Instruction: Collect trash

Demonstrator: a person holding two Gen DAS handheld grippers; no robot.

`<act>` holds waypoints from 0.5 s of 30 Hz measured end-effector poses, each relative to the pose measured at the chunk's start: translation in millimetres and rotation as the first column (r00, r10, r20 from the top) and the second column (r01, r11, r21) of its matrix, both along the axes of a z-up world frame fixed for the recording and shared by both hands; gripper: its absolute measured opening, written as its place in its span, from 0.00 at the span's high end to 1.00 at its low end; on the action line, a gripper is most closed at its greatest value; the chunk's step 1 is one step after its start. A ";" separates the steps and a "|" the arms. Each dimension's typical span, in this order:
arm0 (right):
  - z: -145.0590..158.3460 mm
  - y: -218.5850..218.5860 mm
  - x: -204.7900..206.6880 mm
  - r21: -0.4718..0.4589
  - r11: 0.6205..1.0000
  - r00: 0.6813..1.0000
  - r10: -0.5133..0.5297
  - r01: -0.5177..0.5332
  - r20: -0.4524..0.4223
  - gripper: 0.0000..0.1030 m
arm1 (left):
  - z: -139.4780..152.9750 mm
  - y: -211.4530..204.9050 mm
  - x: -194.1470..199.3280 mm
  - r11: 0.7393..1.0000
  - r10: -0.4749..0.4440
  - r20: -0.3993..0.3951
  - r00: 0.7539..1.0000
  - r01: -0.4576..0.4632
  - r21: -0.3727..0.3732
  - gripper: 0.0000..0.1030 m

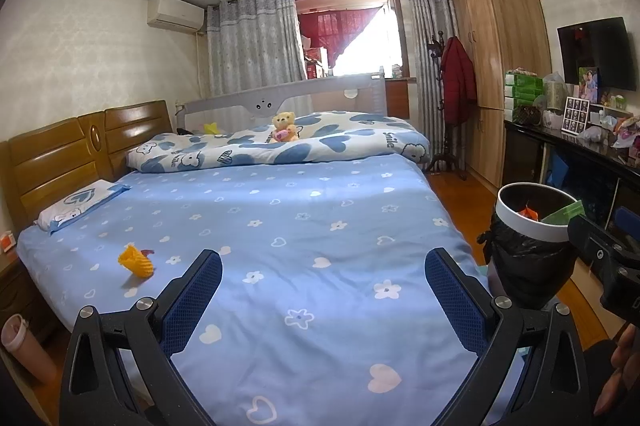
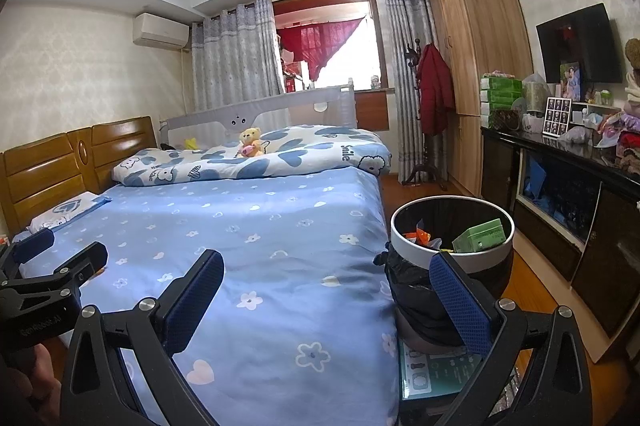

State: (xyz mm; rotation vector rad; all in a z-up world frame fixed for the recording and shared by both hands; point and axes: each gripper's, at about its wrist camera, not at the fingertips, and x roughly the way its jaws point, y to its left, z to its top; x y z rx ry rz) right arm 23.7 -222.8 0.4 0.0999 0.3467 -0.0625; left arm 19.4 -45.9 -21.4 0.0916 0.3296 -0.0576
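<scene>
A crumpled yellow-orange wrapper (image 1: 137,260) lies on the blue flowered sheet of the bed (image 1: 304,226), left of and beyond my left gripper (image 1: 323,264). That gripper hangs open over the bed's near end, nothing between its fingers. A white-rimmed trash bin (image 2: 452,238) lined with a black bag stands on the floor by the bed's right side; it holds a green box (image 2: 480,236) and orange scraps. My right gripper (image 2: 328,266) is open too, its right finger in front of the bin. The bin (image 1: 534,222) shows at the right of the left wrist view.
A folded heart-print quilt (image 1: 280,141) with a small teddy bear (image 1: 285,127) lies across the far bed. A wooden headboard (image 1: 72,149) is at left, a dark cabinet (image 2: 560,185) with clutter at right, a wardrobe (image 2: 476,45) behind. A pink bottle (image 1: 24,350) stands at lower left.
</scene>
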 end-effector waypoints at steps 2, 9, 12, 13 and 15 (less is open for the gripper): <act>-0.2 -0.5 0.2 0.001 1.000 1.000 0.000 0.000 0.000 0.00 | 0.2 0.4 -0.1 1.000 -0.001 0.000 1.000 0.001 -0.001 0.00; -0.5 -0.2 -0.2 0.001 1.000 1.000 0.001 -0.001 -0.001 0.00 | -0.2 -0.1 0.4 1.000 -0.005 -0.002 1.000 0.005 -0.001 0.00; 1.2 2.2 0.4 -0.001 1.000 1.000 0.003 -0.003 -0.002 0.00 | -0.1 0.3 0.5 1.000 -0.005 -0.002 1.000 0.005 -0.002 0.00; 1.2 2.3 0.4 -0.001 1.000 1.000 0.003 -0.003 -0.002 0.00 | -0.1 0.1 0.6 1.000 -0.005 -0.002 1.000 0.005 -0.001 0.00; 1.1 2.3 0.4 0.000 1.000 1.000 0.003 -0.003 -0.003 0.00 | -0.2 0.1 0.5 1.000 -0.004 -0.002 1.000 0.004 0.000 0.00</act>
